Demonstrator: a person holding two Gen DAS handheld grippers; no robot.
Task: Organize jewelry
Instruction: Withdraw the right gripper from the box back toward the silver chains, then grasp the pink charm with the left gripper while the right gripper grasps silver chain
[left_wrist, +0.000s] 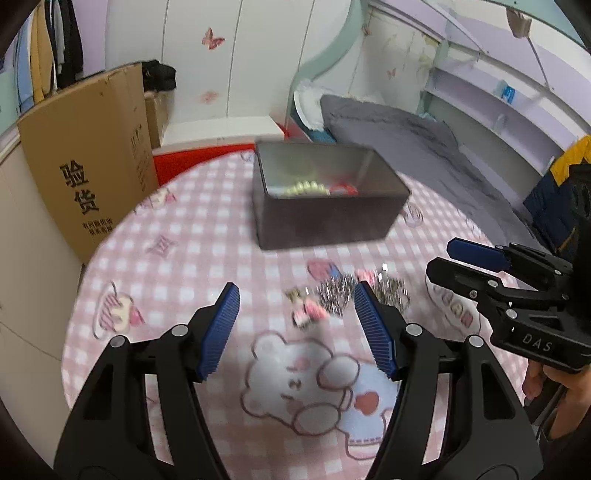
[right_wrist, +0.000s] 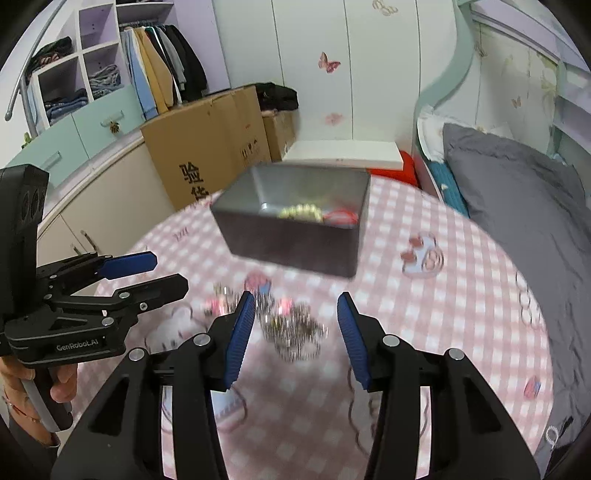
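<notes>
Pink checked cloth with cartoon bears covered the round worktop (left_wrist: 192, 236), and on its far side we saw a dark grey box (left_wrist: 325, 218) standing open, with pale green beads (left_wrist: 308, 188) and something red (left_wrist: 343, 190) lying inside. Nearer to us, a blurred heap of silvery jewelry (right_wrist: 295, 328) lay loose on the cloth, with small pink pieces (left_wrist: 308, 314) just to its left. Our left tool (left_wrist: 295, 325) hung over the near part of the cloth, its blue pads spread with nothing between them. Our right tool (right_wrist: 295, 332) hovered above the silver heap, its pads also apart and pinching nothing. A cardboard carton (left_wrist: 85, 158) stood beyond the worktop on the left, a grey-covered bed (right_wrist: 517, 206) on the right.
</notes>
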